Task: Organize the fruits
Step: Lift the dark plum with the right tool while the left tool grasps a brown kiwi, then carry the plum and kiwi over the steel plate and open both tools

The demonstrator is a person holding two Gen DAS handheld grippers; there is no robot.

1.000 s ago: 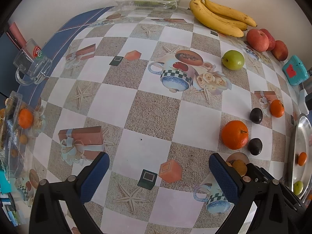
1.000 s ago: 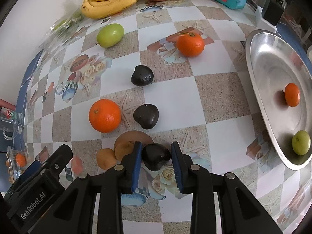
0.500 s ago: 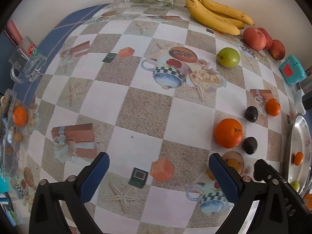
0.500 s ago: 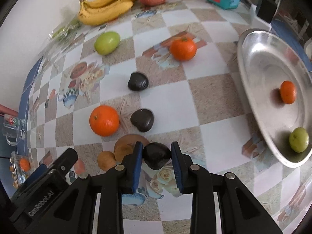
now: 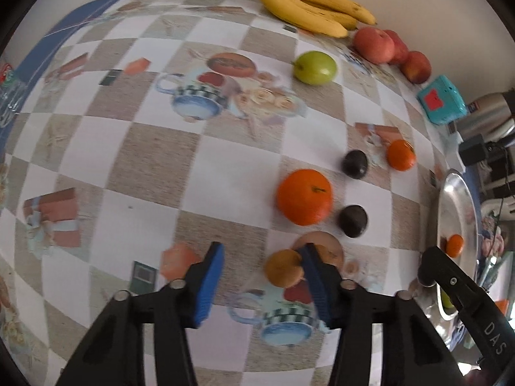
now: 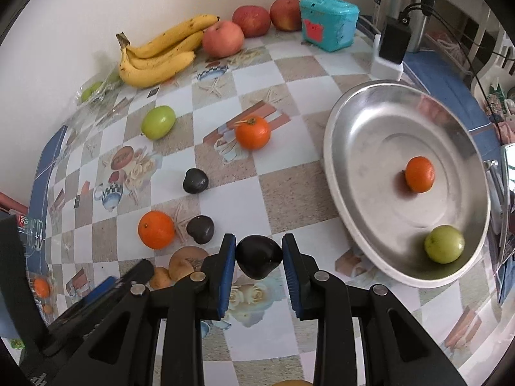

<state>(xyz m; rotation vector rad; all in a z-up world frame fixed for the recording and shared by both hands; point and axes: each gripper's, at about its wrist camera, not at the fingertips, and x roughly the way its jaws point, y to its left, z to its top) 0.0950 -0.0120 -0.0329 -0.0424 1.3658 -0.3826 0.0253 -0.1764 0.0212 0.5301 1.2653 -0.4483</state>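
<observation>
A dark plum [image 6: 259, 260] sits between the blue fingers [image 6: 225, 276] of the right gripper [image 6: 259, 276], which press it from both sides and hold it above the tabletop [image 6: 289, 189]. To its right lies a metal tray [image 6: 334, 148] that holds a small orange [image 6: 419, 173] and a green fruit [image 6: 444, 243]. Two more dark plums [image 6: 200, 229] lie on the tabletop to the left of the held one, with a big orange [image 6: 156, 229] just beside the nearer plum and another orange [image 6: 252, 132] farther back. Near the wall there are bananas [image 6: 161, 54], three red apples [image 6: 223, 38], a green apple [image 6: 158, 122] and a teal box [image 6: 328, 22]. The left gripper [image 5: 262, 273] has its fingers half apart, holding nothing; a brown fruit [image 5: 283, 267] lies by the right finger, but whether they touch I cannot tell.
</observation>
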